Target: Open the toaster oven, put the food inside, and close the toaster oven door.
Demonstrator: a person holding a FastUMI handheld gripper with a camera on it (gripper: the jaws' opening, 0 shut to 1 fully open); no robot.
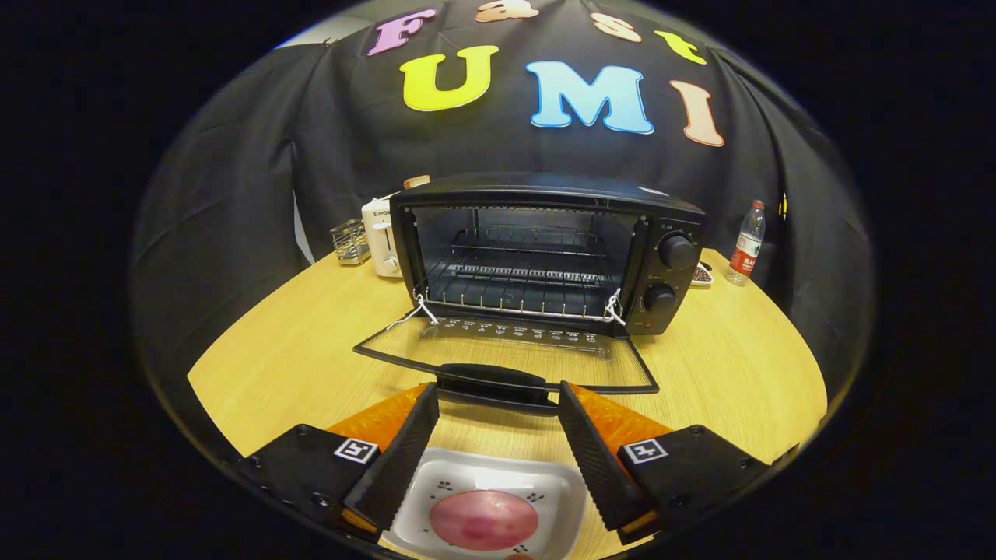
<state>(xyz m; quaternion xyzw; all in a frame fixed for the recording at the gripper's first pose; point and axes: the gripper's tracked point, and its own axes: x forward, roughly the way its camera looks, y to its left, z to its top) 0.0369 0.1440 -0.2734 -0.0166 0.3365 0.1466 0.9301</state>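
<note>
On the wooden table (296, 350) the oven (545, 249) is standing with its glass door (506, 354) lying dropped flat, rack (529, 272) showing inside. Just short of the door's handle (492, 379) the gripper (498, 404) is hovering wide open, grasping nothing, while a white dish (564, 498) holding pink food (484, 519) is sitting between its fingers, below them

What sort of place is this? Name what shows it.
Probably a staged kitchen-style booth: a toaster oven, door down, on a wooden table, black cloth wall behind. The gripper is open above the dish.
</note>
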